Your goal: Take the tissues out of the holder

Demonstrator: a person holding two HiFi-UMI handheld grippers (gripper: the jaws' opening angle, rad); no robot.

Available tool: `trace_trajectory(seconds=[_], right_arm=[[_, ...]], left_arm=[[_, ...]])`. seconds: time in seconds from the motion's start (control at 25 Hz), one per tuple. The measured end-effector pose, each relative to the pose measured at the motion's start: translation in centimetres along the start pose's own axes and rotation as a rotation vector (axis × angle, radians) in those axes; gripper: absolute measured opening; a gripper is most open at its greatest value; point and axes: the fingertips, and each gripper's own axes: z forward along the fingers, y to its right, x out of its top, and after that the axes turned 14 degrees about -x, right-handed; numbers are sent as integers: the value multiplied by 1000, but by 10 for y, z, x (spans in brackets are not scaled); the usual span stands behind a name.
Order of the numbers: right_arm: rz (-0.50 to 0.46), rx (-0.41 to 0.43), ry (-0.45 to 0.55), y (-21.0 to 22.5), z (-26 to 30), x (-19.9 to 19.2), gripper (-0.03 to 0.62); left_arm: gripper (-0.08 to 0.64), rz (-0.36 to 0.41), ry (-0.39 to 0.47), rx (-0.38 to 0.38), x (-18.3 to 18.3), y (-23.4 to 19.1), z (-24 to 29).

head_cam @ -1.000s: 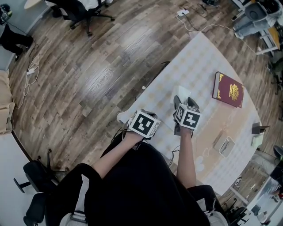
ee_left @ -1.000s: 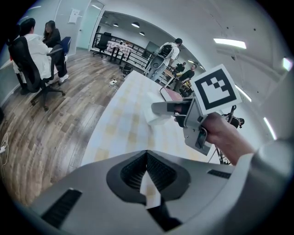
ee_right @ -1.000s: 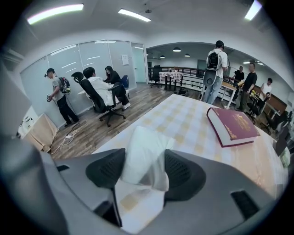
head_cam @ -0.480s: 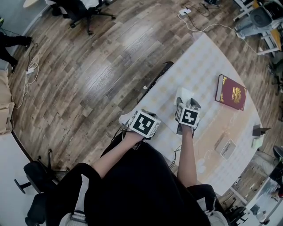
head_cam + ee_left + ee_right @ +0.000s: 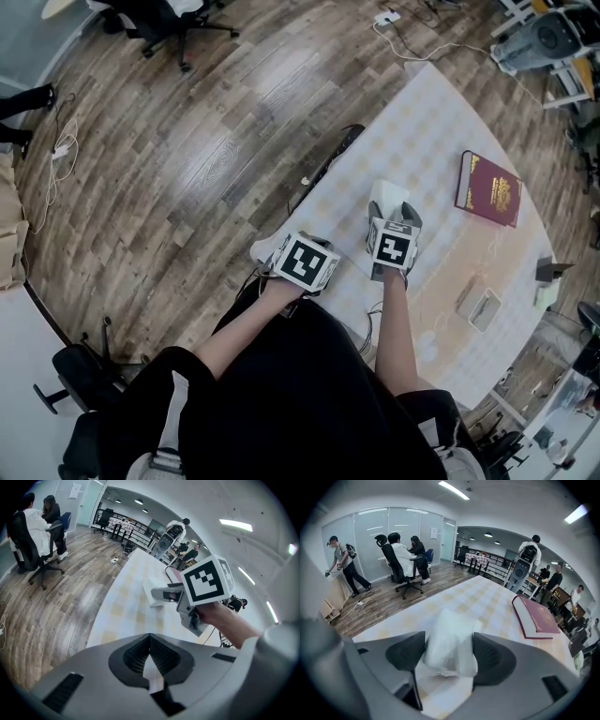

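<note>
A crumpled white tissue stands on the checked table between the pads of my right gripper. Its jaws have just been opening and stand apart on either side of the tissue without squeezing it. In the head view the tissue pokes out just beyond the right gripper. My left gripper is shut, with a thin white strip pinched between its pads. It seems to belong to the white holder at the table's near edge beside the left gripper; most of the holder is hidden.
A dark red book lies on the table to the right of the tissue. A small flat box and a grey object sit near the right edge. A black bar runs along the table's left edge. People sit on office chairs beyond.
The right gripper has sunk a little toward the table and rolled slightly, with the tissue still between its jaws. The left gripper has stayed put.
</note>
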Motion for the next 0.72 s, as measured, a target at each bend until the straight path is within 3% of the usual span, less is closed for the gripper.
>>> trace_trajectory(seconds=[0.28,0.72], right_arm=[[3,17,-11,0,-2,3,345],[111,55,85,4,-46,19,344]], left_arm=[[0,-1,-7,9,-2,-1,-1],[0,35,-19,4,0,12,4]])
